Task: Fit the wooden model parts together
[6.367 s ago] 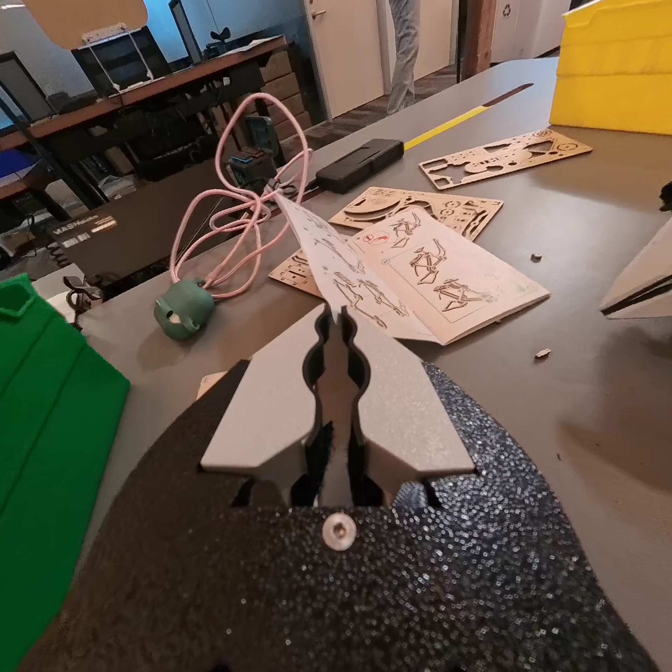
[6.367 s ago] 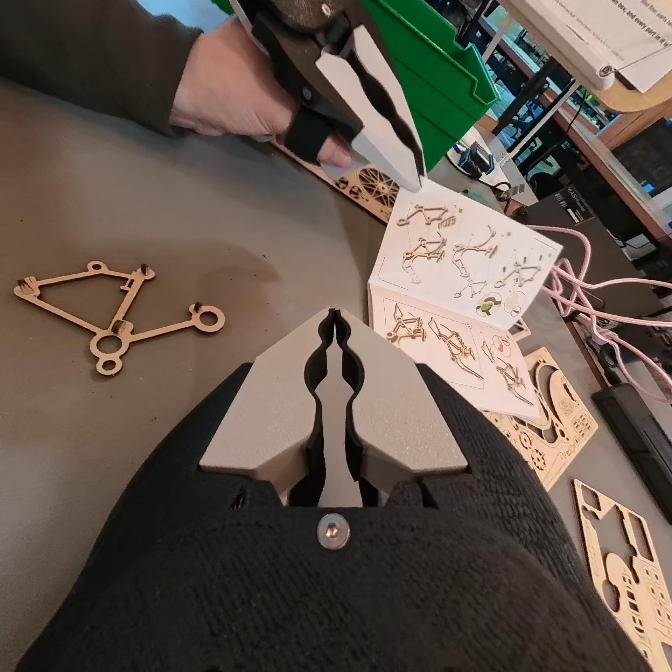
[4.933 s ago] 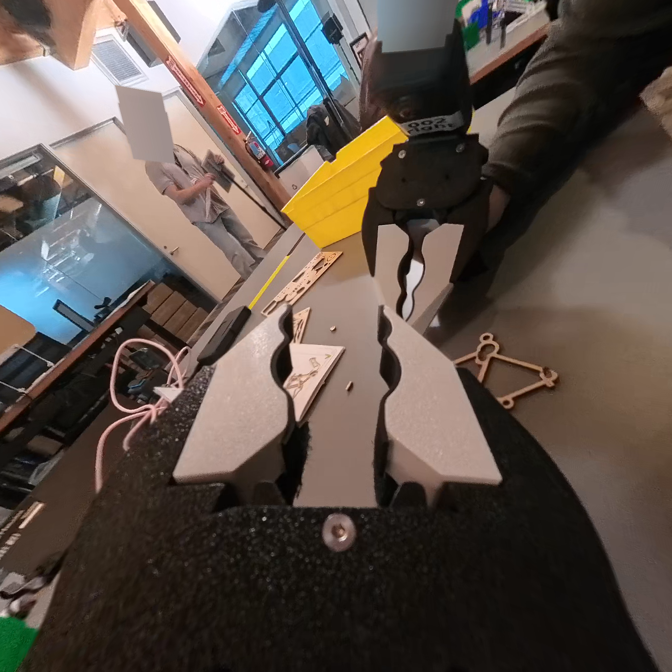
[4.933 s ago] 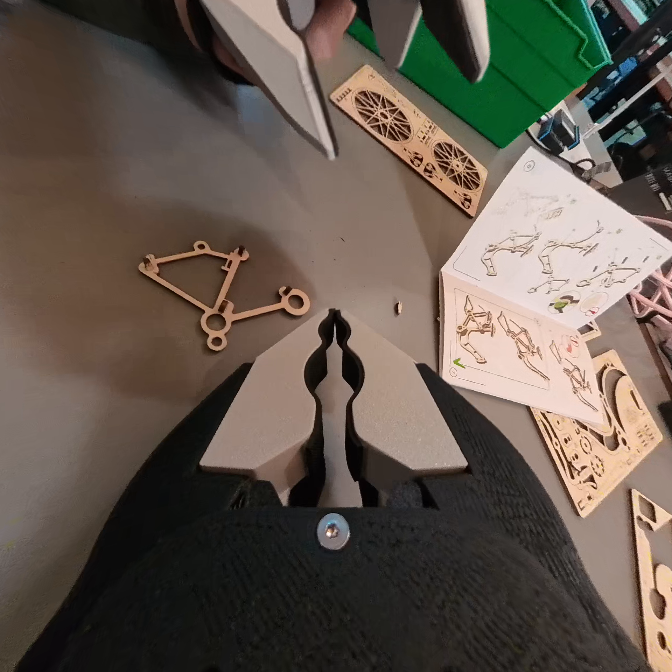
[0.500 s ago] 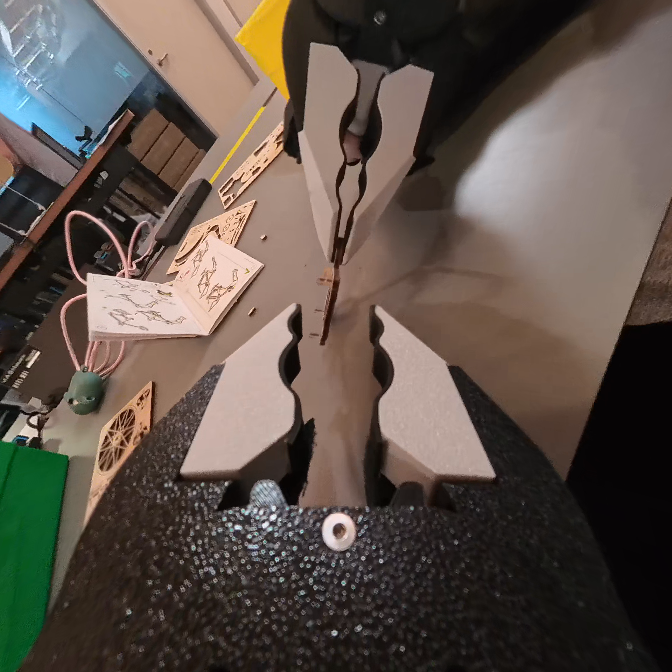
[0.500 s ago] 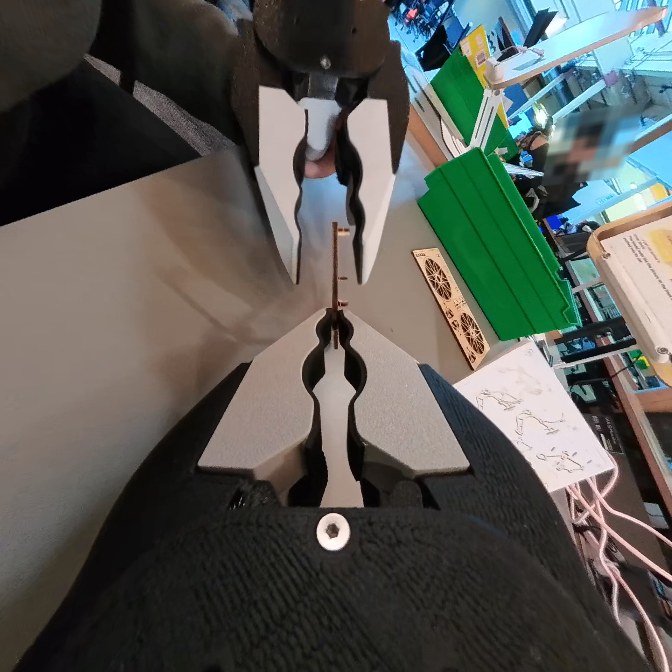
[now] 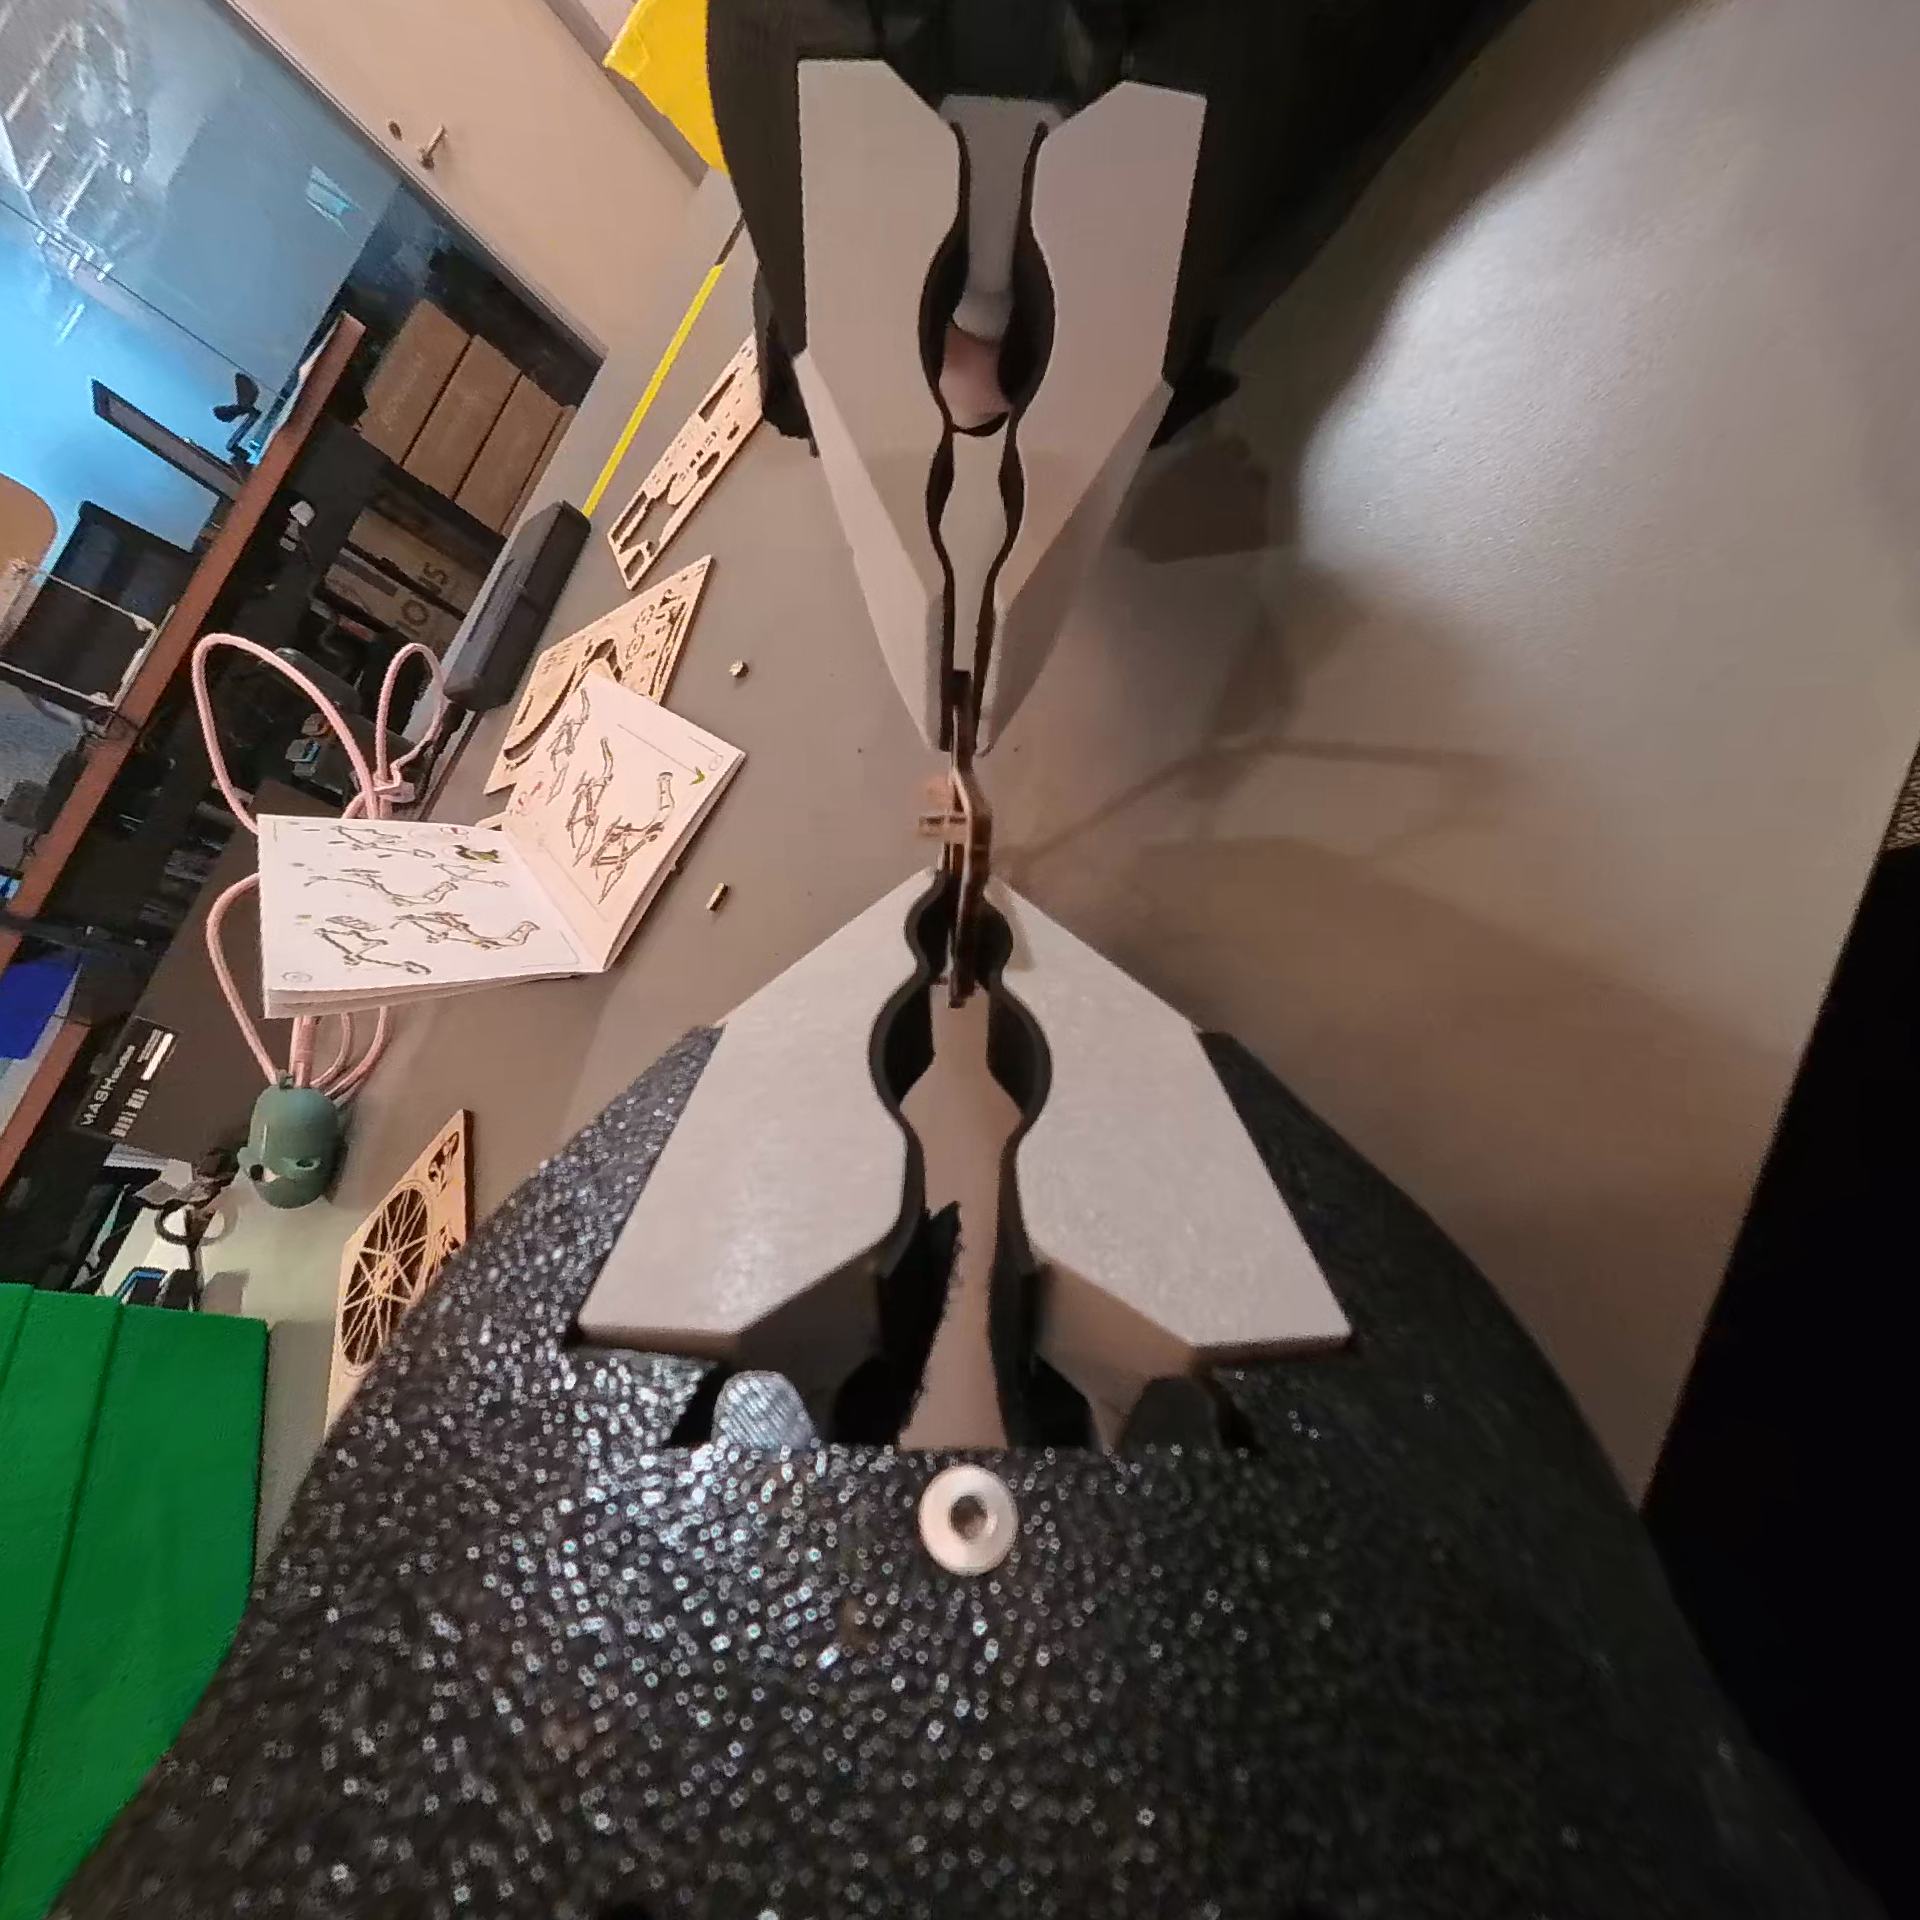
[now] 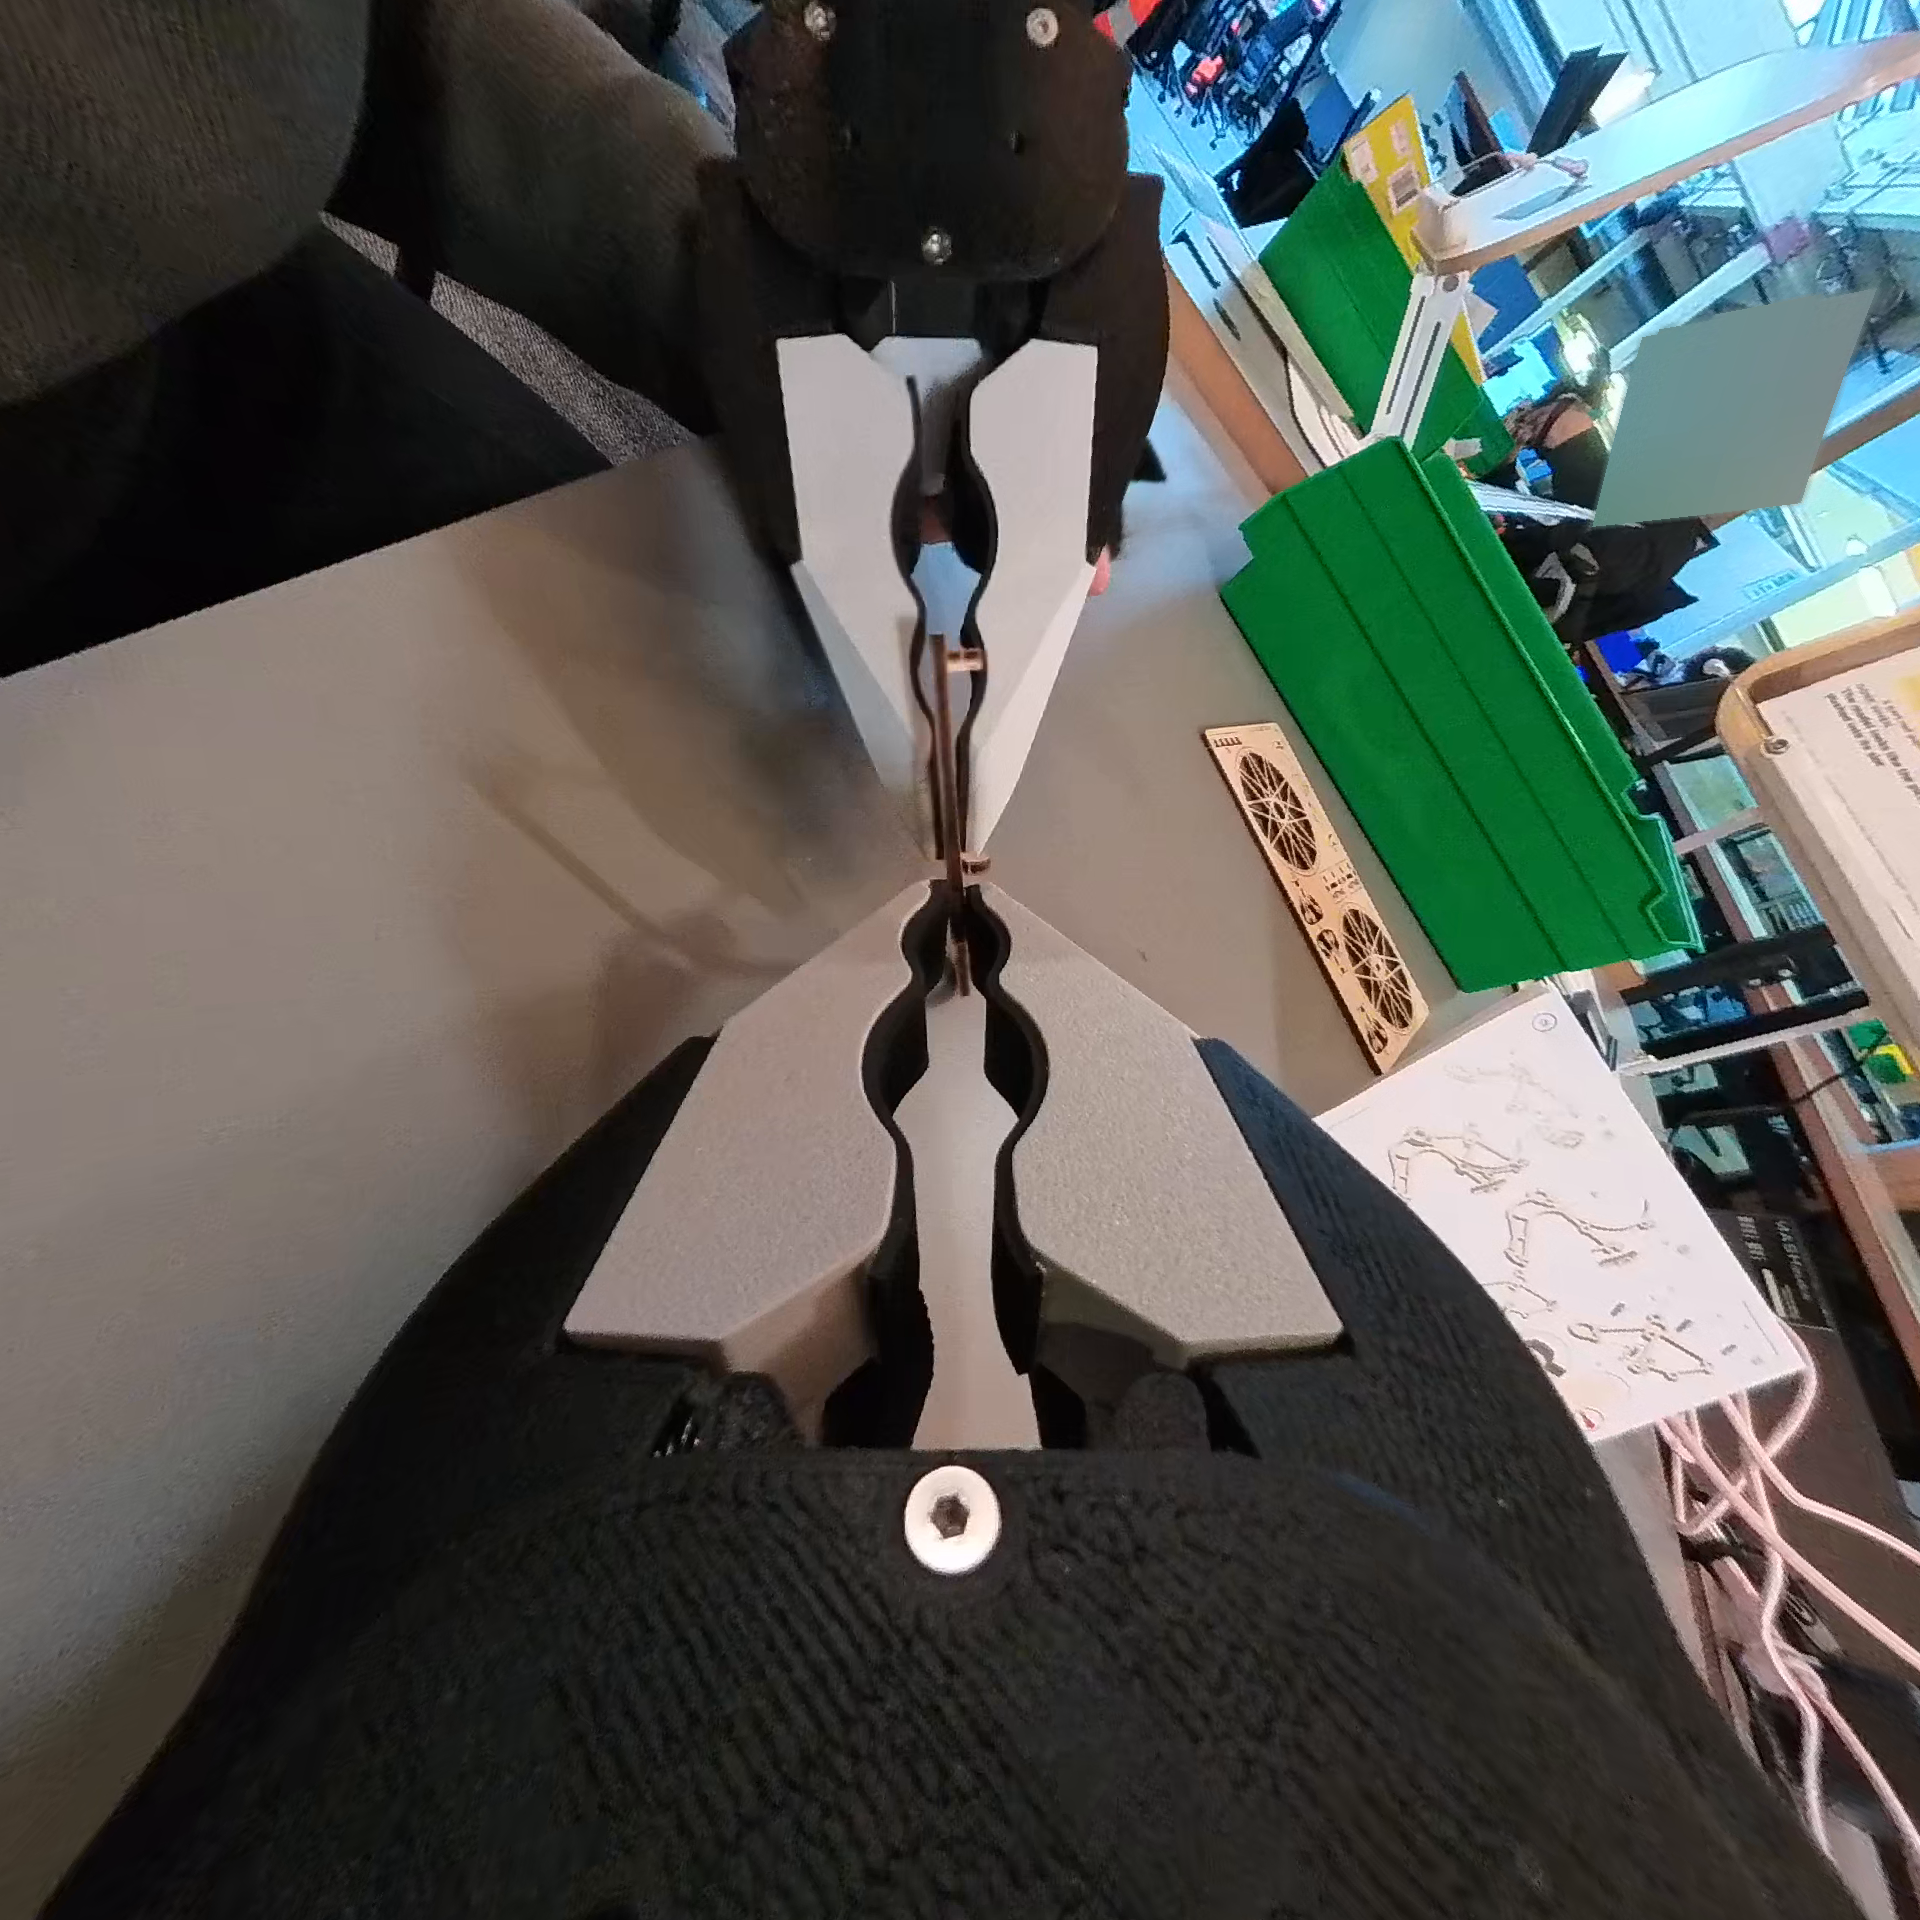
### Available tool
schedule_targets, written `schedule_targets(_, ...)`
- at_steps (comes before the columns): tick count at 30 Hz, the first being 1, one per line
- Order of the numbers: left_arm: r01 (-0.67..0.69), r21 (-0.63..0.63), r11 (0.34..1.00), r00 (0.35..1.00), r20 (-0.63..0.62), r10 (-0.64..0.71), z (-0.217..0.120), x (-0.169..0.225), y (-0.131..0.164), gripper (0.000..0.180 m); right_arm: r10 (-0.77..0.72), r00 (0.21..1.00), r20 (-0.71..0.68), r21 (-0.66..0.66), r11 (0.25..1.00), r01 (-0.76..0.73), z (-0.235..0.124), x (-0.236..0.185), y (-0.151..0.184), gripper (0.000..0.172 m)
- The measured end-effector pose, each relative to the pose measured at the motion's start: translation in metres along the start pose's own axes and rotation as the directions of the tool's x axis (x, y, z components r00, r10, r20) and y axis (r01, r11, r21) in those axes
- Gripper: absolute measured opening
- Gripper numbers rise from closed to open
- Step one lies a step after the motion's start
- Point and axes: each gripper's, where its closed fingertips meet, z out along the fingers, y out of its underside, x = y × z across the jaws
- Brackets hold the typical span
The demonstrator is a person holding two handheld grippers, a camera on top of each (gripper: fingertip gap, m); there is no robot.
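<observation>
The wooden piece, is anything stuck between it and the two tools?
Nothing visible. The thin wooden frame piece sits edge-on, straight in both tools: the left tool is shut on its near end, and the right tool pinches the far end. Only open air above the gray table lies around it.

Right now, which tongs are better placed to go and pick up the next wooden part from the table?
Neither is free: the left tongs and right tongs both pinch the thin wooden frame. The left looks better placed, with the wheel sheet on its side.
</observation>
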Motion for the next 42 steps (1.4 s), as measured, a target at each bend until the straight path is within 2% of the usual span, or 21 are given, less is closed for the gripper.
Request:
schedule_targets(4,0.009,0.001,1.000,1.000,0.001,-0.009,0.001,0.000,-0.001,0.001,0.007,1.000,-0.013,0.004,1.000,-0.007,0.000,0.002,0.000,0.004)
schedule_targets(6,0.015,0.007,1.000,1.000,-0.009,-0.015,0.001,0.001,-0.003,0.000,0.024,0.999,-0.025,0.010,1.000,-0.024,0.000,0.005,0.000,0.018)
schedule_targets(8,0.018,0.003,1.000,1.000,-0.006,-0.018,0.002,0.000,-0.003,0.001,0.037,0.999,-0.021,0.017,0.999,-0.037,0.000,0.005,-0.002,0.024)
schedule_targets(18,0.042,0.015,0.999,0.999,-0.025,-0.042,0.001,0.000,-0.003,0.000,0.032,0.999,0.010,-0.004,0.999,-0.032,0.008,-0.002,-0.001,0.025)
schedule_targets(26,0.048,0.018,0.999,0.998,-0.030,-0.048,0.001,0.000,-0.003,0.001,0.021,1.000,-0.004,-0.010,1.000,-0.021,0.009,-0.001,-0.001,0.014)
schedule_targets(34,0.068,0.017,0.998,0.997,-0.037,-0.068,0.001,0.000,-0.001,0.000,-0.008,1.000,-0.006,-0.018,1.000,0.008,0.011,-0.002,0.000,0.017)
schedule_targets(42,0.066,0.014,0.998,0.997,-0.050,-0.065,0.002,0.002,-0.001,0.001,-0.032,0.999,-0.016,-0.022,0.999,0.032,0.011,-0.002,0.000,0.010)
